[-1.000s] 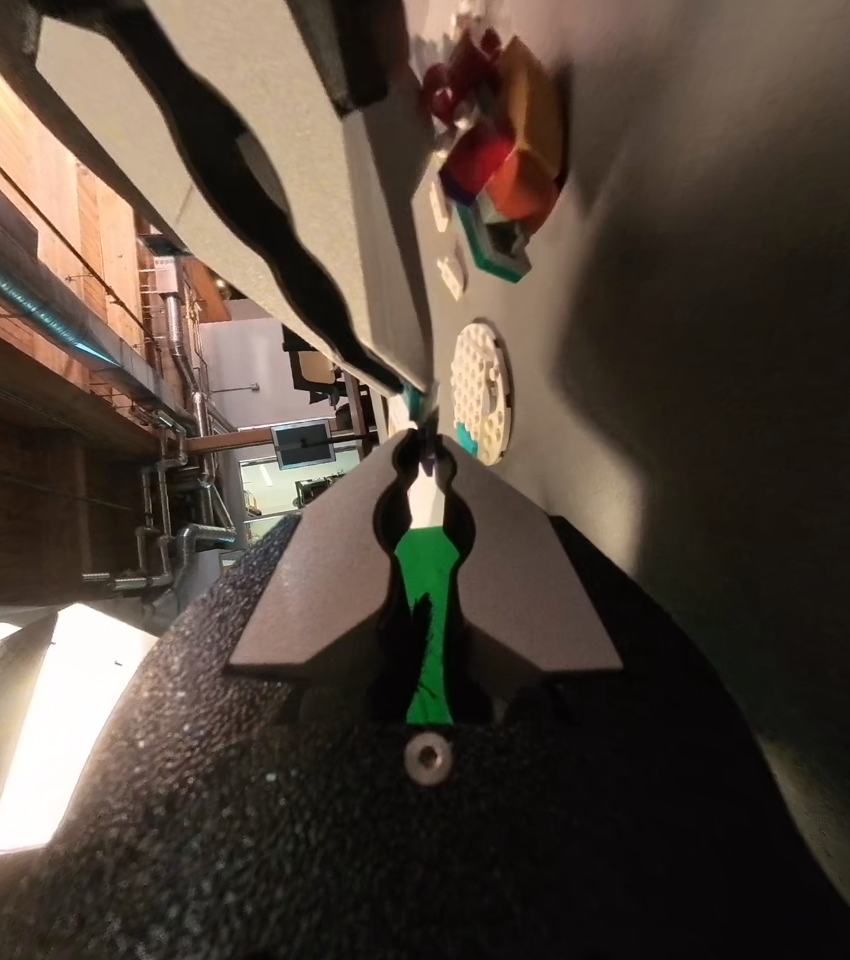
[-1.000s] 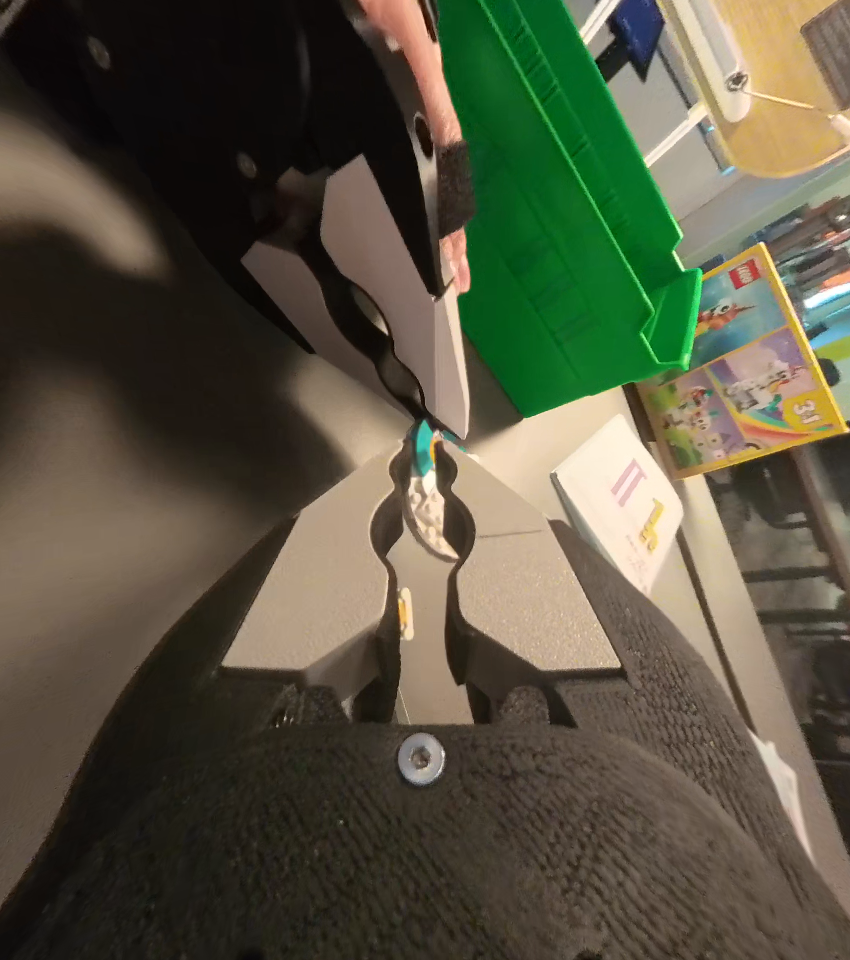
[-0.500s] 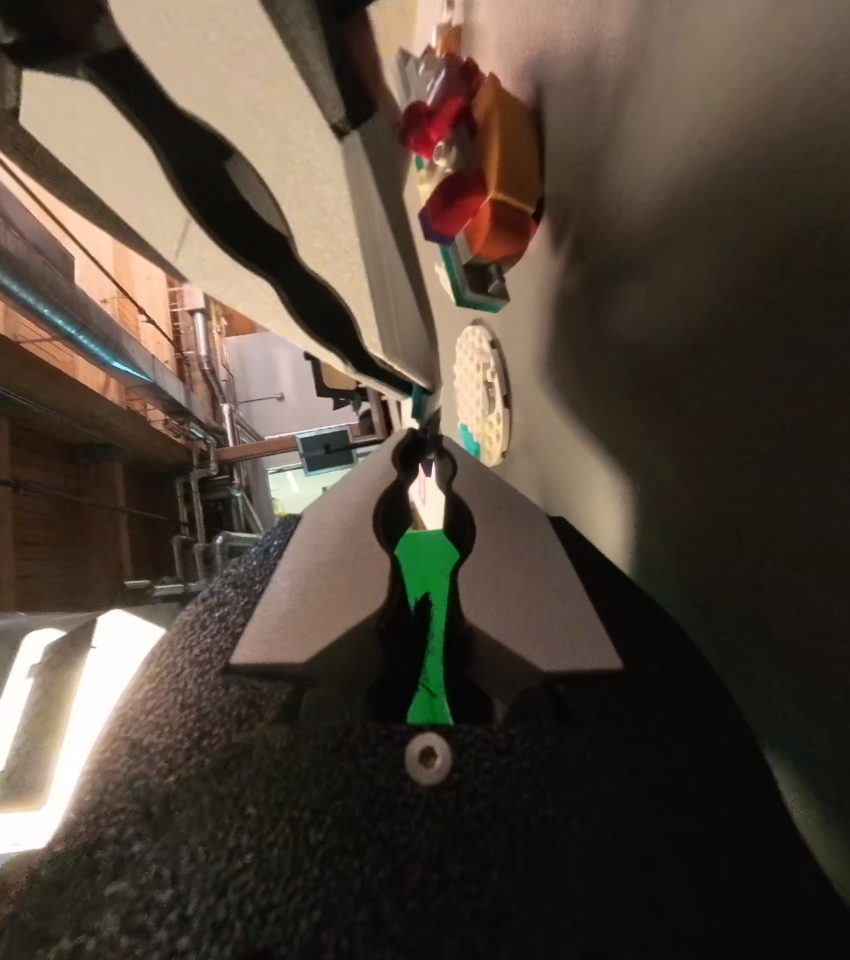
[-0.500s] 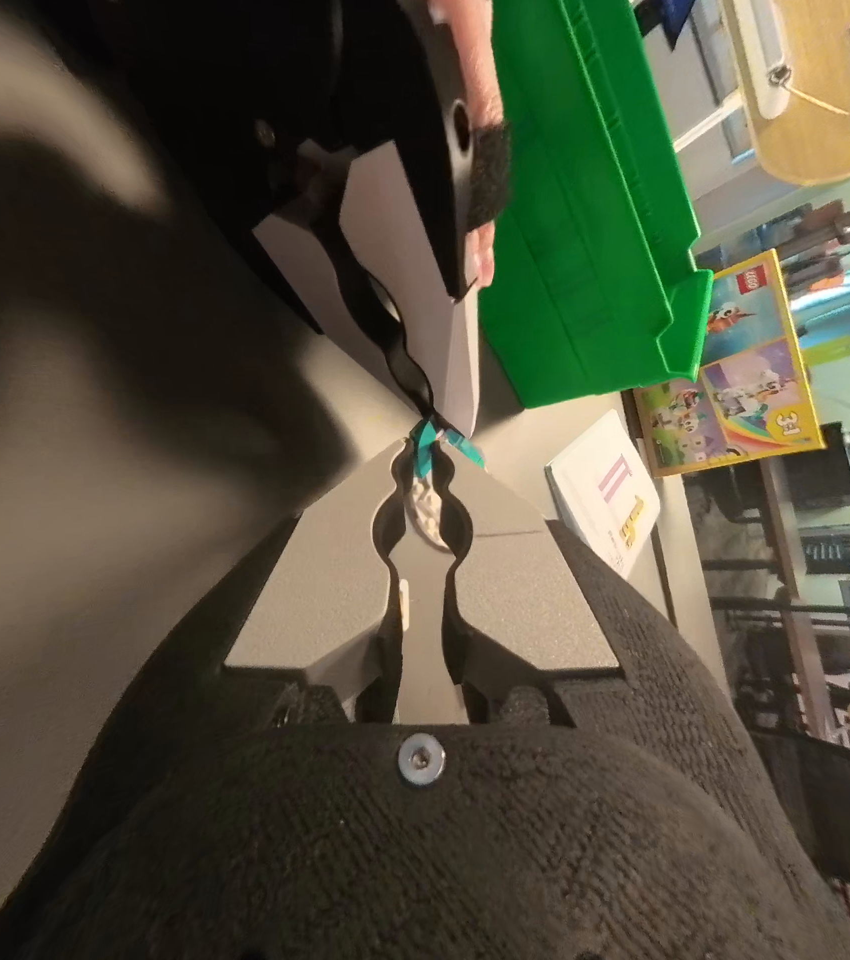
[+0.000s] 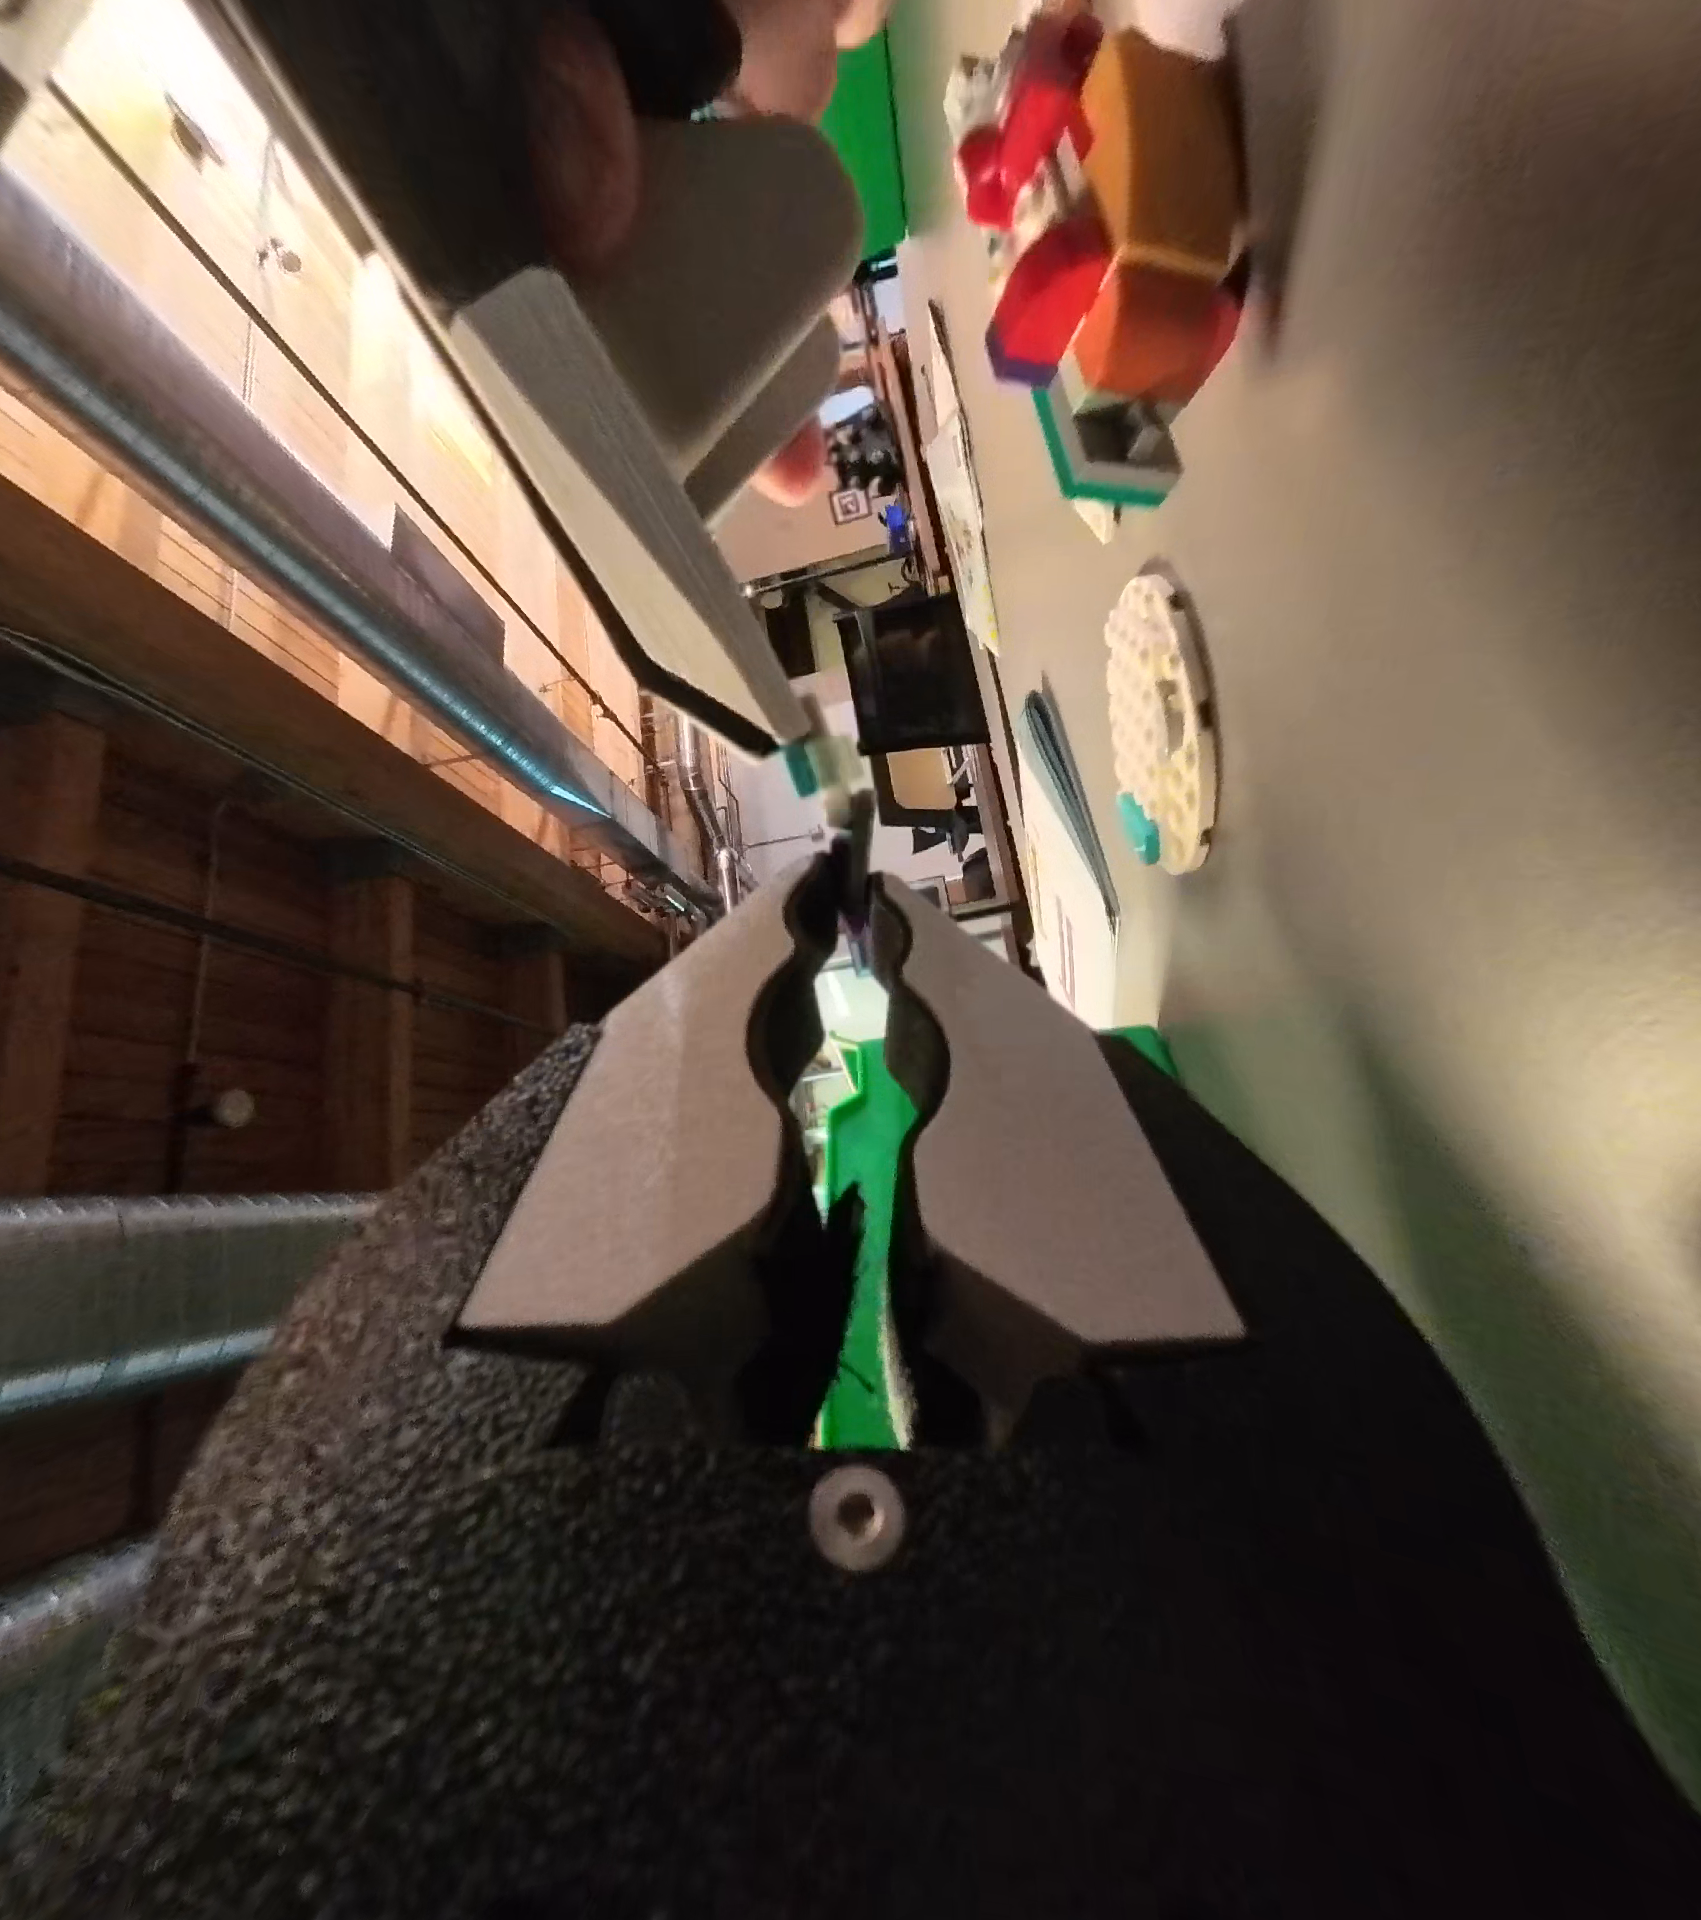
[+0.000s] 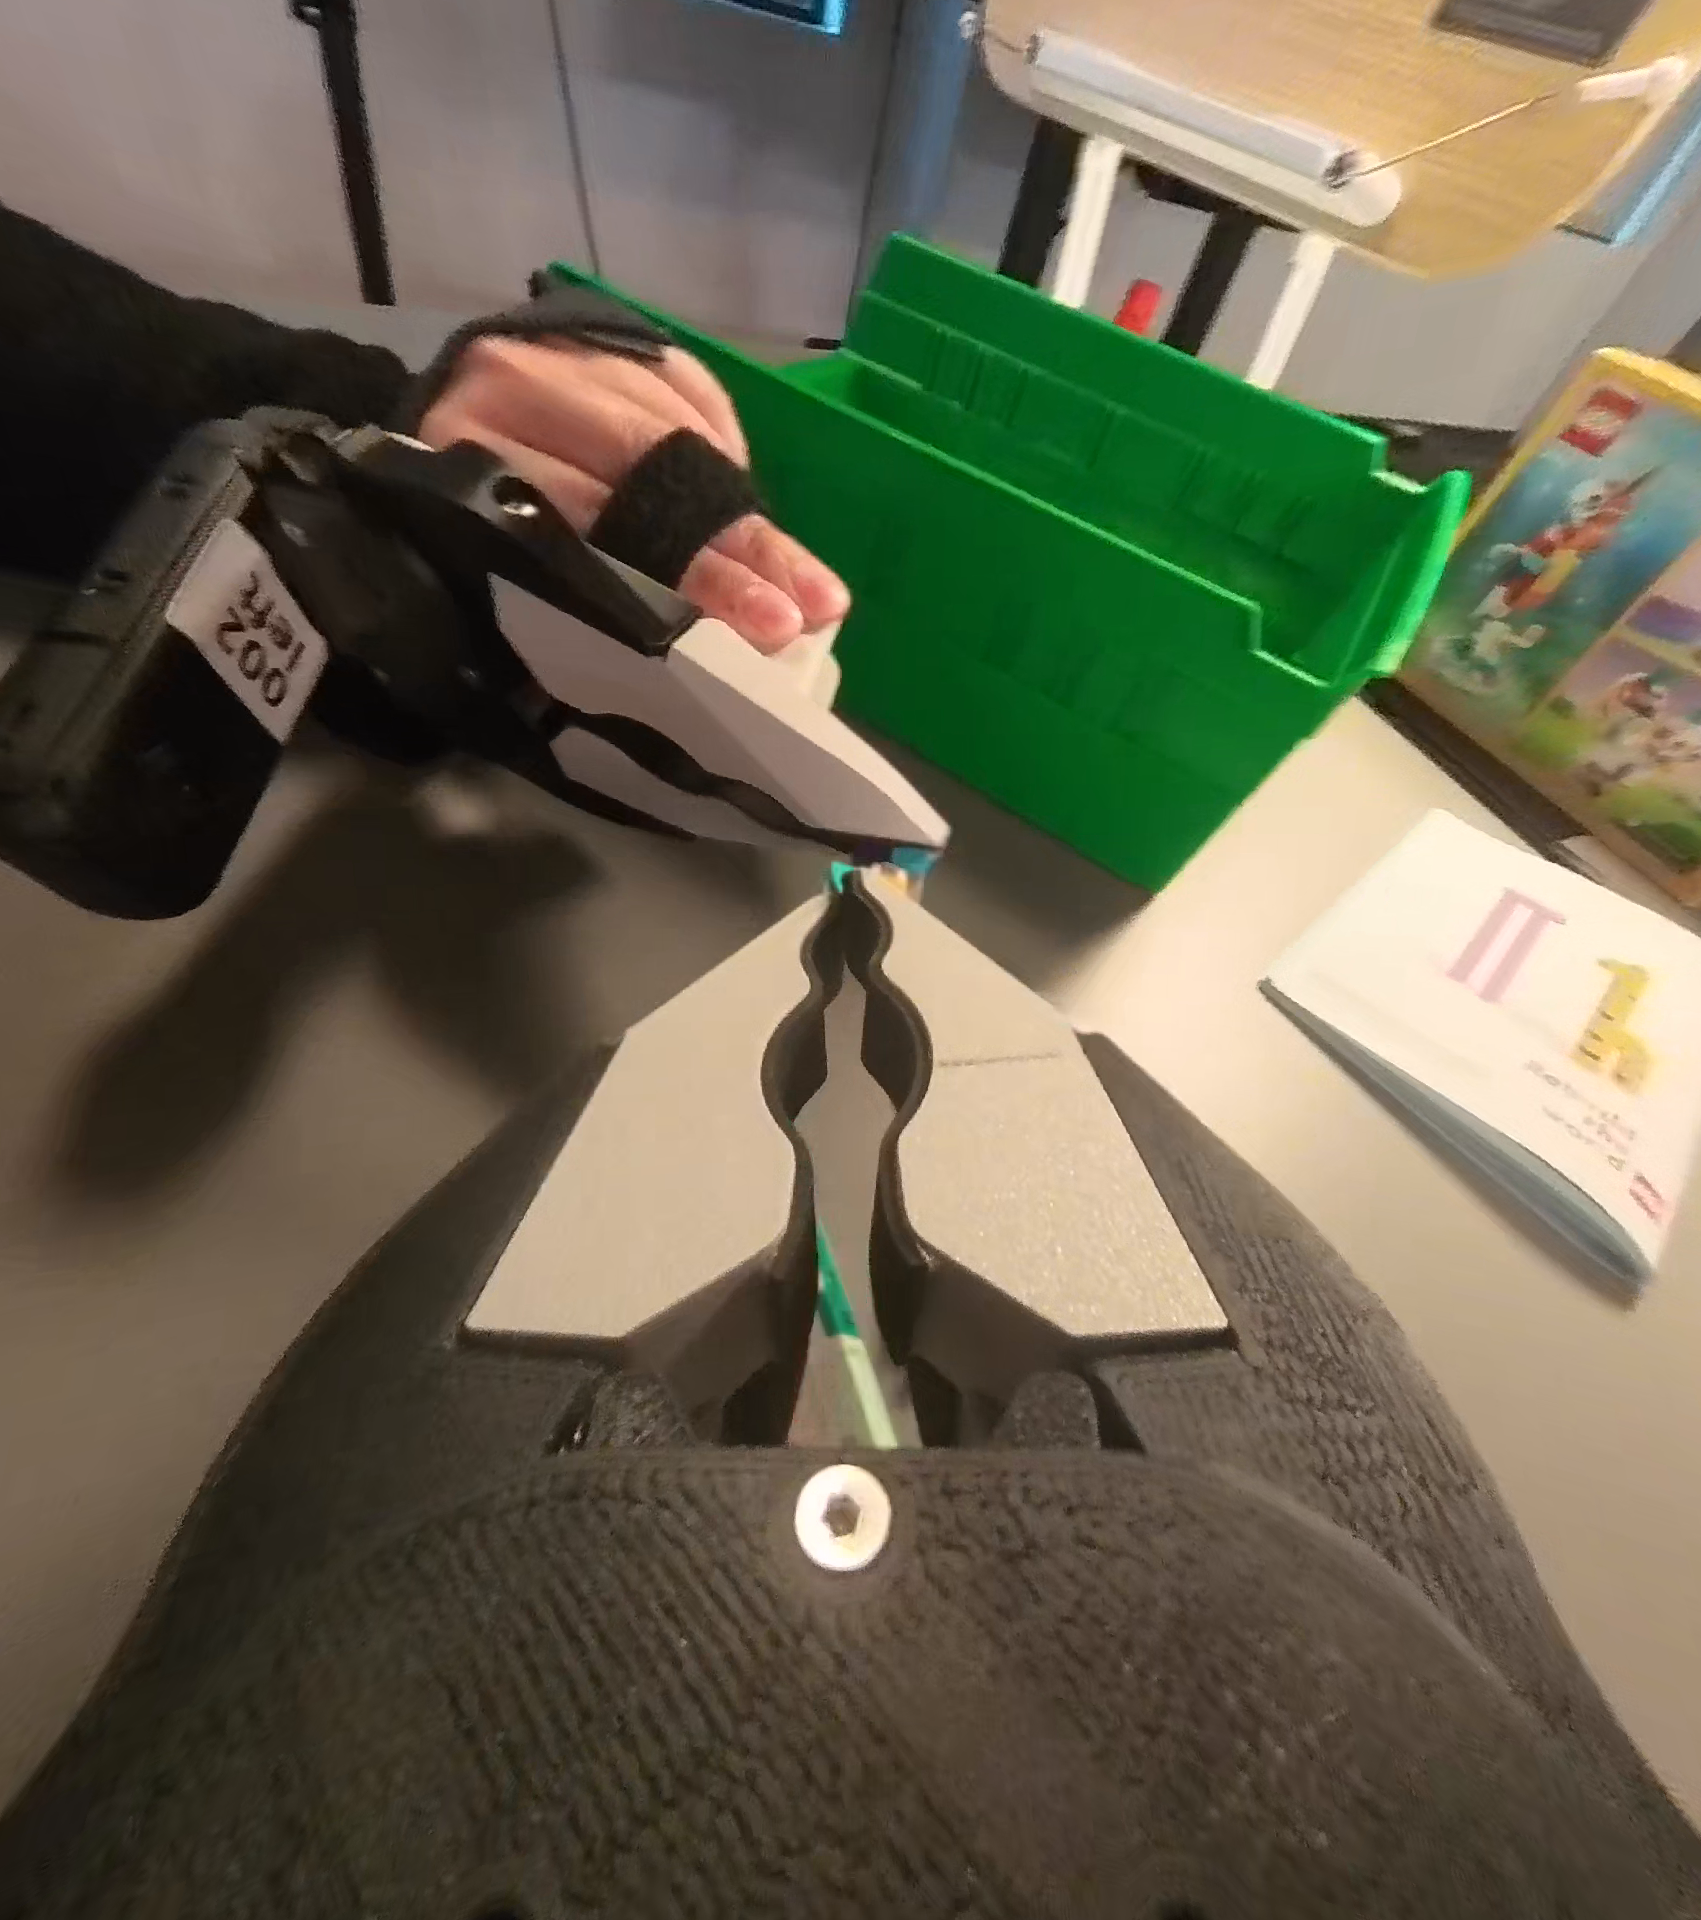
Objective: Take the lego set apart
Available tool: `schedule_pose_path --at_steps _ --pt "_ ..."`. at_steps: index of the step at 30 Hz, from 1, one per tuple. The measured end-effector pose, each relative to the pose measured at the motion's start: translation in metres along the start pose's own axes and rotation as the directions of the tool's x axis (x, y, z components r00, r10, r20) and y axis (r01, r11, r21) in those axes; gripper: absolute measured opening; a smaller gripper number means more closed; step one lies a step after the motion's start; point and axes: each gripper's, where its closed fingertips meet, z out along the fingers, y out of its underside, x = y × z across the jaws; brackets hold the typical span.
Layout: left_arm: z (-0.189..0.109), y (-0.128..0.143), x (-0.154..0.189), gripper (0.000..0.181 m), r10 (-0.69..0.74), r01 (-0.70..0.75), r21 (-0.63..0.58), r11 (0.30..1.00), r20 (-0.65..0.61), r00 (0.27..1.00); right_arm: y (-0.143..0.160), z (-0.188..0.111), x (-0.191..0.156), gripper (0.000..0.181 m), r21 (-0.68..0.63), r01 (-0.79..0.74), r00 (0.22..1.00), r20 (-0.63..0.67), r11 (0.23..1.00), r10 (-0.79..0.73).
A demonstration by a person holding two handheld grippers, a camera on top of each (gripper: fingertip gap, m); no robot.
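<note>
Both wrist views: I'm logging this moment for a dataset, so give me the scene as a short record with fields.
left gripper: shut on a thin dark piece
right gripper: shut on a small teal and white piece
grippers: tip to tip above the table
round white plate: flat on table, teal stud at its edge
red and orange model: on table, partly built
green bin: behind the grippers
booklet: on table, closed
set box: beside the bin
</note>
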Motion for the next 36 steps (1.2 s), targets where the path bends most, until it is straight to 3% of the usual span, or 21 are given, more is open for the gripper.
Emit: schedule_pose_path --at_steps 4,8,11,15,21,25,28,30,33,36 --pt "-0.001 0.003 0.006 0.003 -0.016 0.017 0.013 1.0 -0.023 1.0 -0.002 -0.009 0.024 0.0 0.017 0.036 0.99 -0.137 0.999 -0.034" --pt "0.002 0.001 0.009 0.004 -0.08 0.081 0.008 0.997 -0.054 0.995 -0.003 -0.012 0.024 0.0 0.013 0.07 0.987 -0.143 0.997 -0.068" --pt "0.003 0.004 0.013 0.004 -0.121 0.121 -0.002 0.993 -0.083 0.989 -0.002 -0.01 0.013 0.0 -0.004 0.2 0.972 -0.122 0.98 -0.199" --pt "0.003 -0.001 0.016 0.003 -0.148 0.151 0.015 0.988 -0.111 0.983 0.01 -0.002 0.007 0.017 -0.138 0.416 0.889 -0.147 0.899 -0.434" --pt "0.001 -0.009 0.017 0.003 -0.143 0.151 0.061 0.987 -0.12 0.982 0.027 0.002 0.007 0.013 -0.27 0.555 0.791 -0.123 0.787 -0.599" --pt "0.002 -0.008 0.015 0.006 -0.226 0.236 0.078 0.969 -0.113 0.968 0.027 0.003 0.004 0.008 -0.267 0.556 0.795 -0.105 0.787 -0.598" --pt "0.004 -0.006 0.008 0.023 -0.362 0.371 0.068 0.926 -0.115 0.925 0.025 0.002 0.005 0.007 -0.26 0.543 0.805 -0.111 0.798 -0.583" --pt "0.004 -0.012 0.014 0.034 -0.378 0.394 0.08 0.916 -0.162 0.912 0.026 0.002 0.004 0.007 -0.262 0.546 0.804 -0.105 0.796 -0.585" --pt "0.004 -0.017 0.018 0.032 -0.311 0.328 0.088 0.941 -0.161 0.937 0.026 0.004 0.0 0.007 -0.259 0.554 0.802 -0.088 0.791 -0.59" --pt "0.006 -0.015 0.02 0.01 -0.284 0.298 0.057 0.953 -0.174 0.943 0.026 0.007 0.0 0.007 -0.261 0.564 0.792 -0.098 0.783 -0.603"
